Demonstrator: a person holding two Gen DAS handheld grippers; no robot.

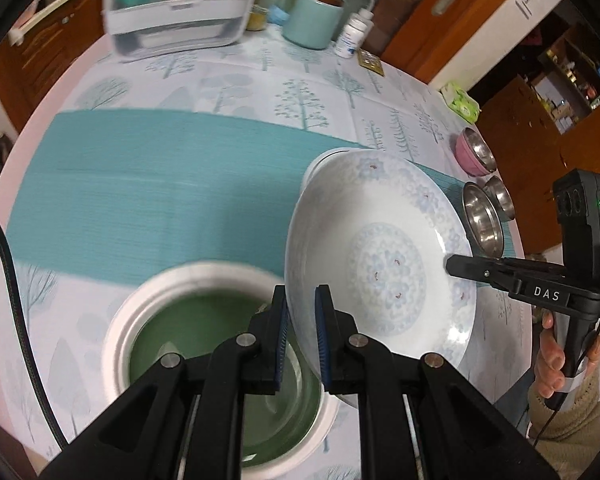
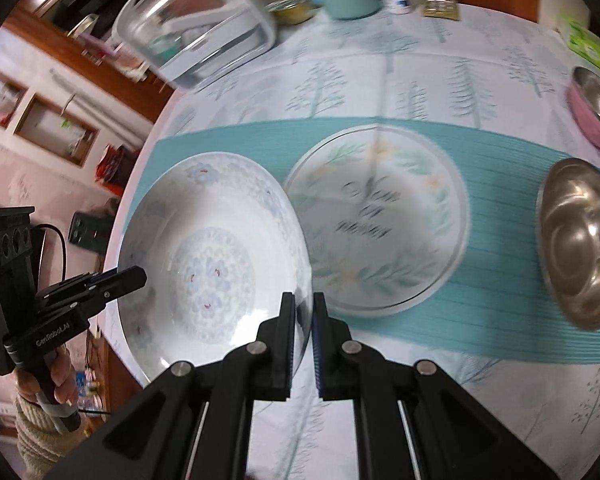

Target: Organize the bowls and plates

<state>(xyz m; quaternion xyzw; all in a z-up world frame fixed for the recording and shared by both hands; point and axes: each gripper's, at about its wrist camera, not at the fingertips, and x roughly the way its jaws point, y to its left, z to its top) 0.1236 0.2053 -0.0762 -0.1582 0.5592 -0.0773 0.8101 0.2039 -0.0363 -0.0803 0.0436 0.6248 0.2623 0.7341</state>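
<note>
A white deep plate (image 1: 380, 256) with pale blue flower patterns on rim and centre is seen tilted, lifted above the teal mat (image 1: 148, 184), at lower right of the left wrist view and centre left of the right wrist view. Its near rim is clamped by the left gripper (image 1: 302, 312), its opposite rim by the right gripper (image 2: 303, 320), both closed tight on it
</note>
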